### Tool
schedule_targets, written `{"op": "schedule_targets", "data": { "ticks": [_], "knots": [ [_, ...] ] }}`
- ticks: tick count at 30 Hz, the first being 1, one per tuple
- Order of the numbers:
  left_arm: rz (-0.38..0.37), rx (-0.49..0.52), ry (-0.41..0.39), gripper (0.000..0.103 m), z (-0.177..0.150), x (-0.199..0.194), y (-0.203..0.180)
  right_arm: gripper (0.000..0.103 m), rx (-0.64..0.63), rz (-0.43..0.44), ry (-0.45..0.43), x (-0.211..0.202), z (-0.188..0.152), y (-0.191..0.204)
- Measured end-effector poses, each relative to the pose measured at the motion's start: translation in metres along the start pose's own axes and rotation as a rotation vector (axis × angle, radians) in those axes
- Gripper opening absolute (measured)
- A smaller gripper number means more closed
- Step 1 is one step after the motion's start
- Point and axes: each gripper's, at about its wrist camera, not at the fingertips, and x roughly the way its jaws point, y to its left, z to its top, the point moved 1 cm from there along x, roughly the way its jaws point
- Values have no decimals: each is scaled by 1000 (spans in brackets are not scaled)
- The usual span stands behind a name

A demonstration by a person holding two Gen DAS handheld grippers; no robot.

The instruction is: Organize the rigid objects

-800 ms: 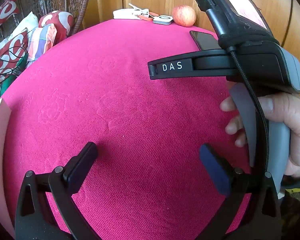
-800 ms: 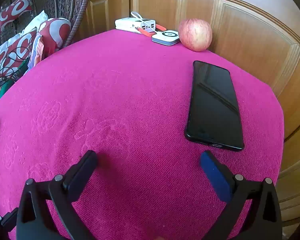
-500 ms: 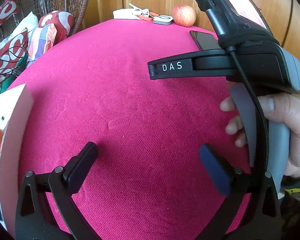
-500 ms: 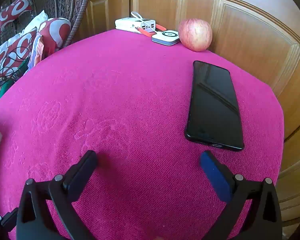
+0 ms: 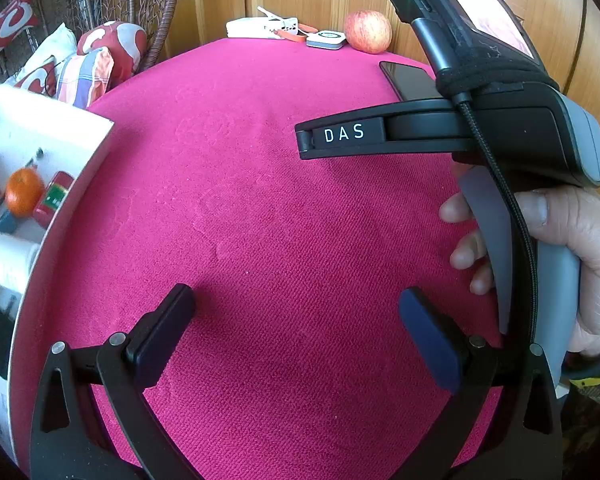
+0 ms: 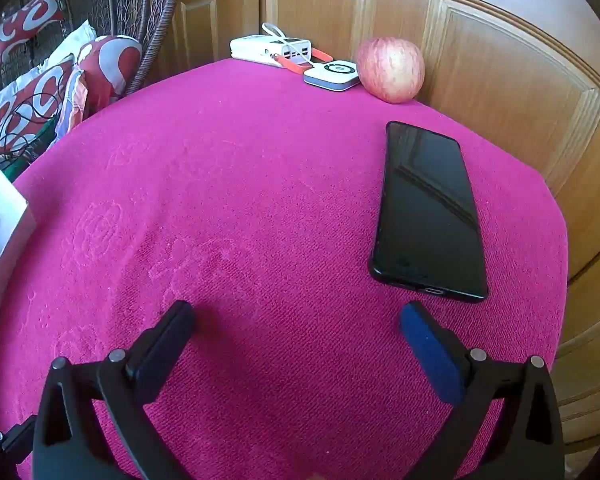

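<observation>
Both my grippers — left (image 5: 296, 332), right (image 6: 296, 344) — spread wide, empty, over the pink cloth (image 6: 260, 200); phone (image 6: 428, 212) beside right.

Magenta tablecloth (image 6: 260, 184); black phone (image 6: 428, 212); red-streaked apple (image 6: 391, 69) (yellowish patches).

Bright, even daylight — fisheye-bent edges, blurred left margin.

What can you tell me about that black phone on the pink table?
The phone is a flat, glossy black slab with rounded corners. Its screen is dark and faces up, mirroring the light. It lies flat on the pink cloth near the right edge, port end toward the camera. Nothing else touches it; the apple sits apart behind it.
</observation>
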Motion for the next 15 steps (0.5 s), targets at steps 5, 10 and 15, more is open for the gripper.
{"op": "schedule_targets", "data": {
  "ticks": [5,10,15],
  "knots": [
    [0,0,0,103,0,0,0,103,0,0,0,1,0,-1],
    [0,0,0,103,0,0,1,103,0,0,-1,1,0,0],
    [0,0,0,103,-1,0,0,103,0,1,0,1,-1,-1]
  ]
}}
